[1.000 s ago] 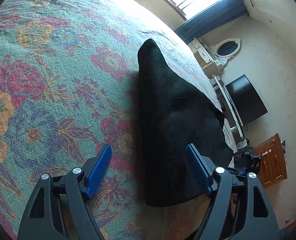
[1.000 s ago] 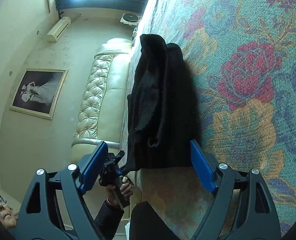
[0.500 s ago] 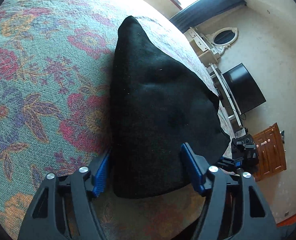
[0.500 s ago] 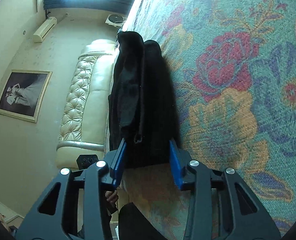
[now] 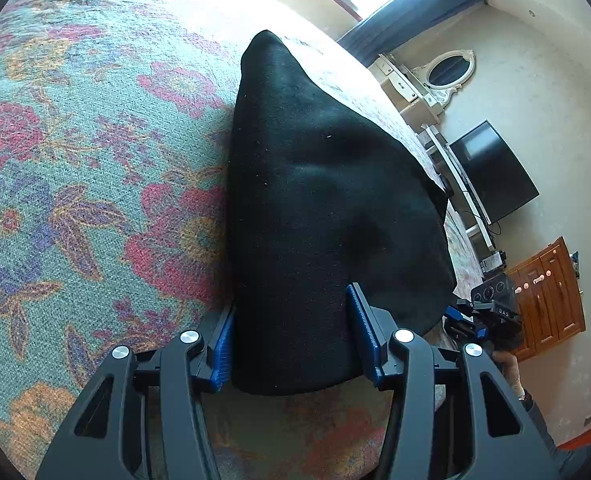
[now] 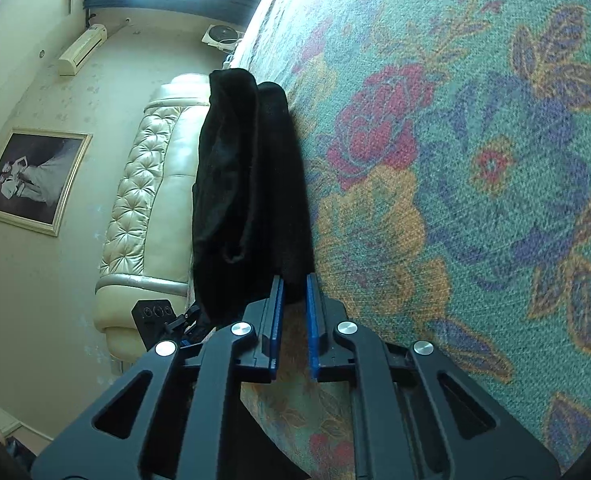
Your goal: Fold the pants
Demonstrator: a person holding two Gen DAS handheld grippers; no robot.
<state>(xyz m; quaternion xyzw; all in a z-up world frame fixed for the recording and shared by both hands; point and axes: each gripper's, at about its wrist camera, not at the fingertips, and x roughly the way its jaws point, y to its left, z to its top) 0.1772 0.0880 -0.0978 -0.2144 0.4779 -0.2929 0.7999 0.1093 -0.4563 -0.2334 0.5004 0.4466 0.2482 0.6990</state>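
Note:
The black pants [image 5: 327,160] lie folded lengthwise on the floral bedspread [image 5: 75,160], stretching away from me. My left gripper [image 5: 291,308] straddles their near end. Its jaws are closing with the cloth between them; the left pad sits at the cloth's edge and the right pad over the fabric, which still lies flat. In the right wrist view the pants [image 6: 247,168] run along the bed's edge beside the bedspread [image 6: 475,160]. My right gripper [image 6: 295,280] is shut on their near corner, the cloth pinched between the blue pads.
A cream tufted headboard [image 6: 135,208] and a framed picture [image 6: 31,176] lie beyond the bed's edge. A television [image 5: 491,172], an oval mirror [image 5: 449,68] and a wooden cabinet [image 5: 551,292] stand along the wall. The other gripper [image 5: 491,312] shows near the pants' right corner.
Both grippers came forward onto the pants' near end. The right jaws went from wide to pinched on the corner. The left jaws narrowed around the cloth.

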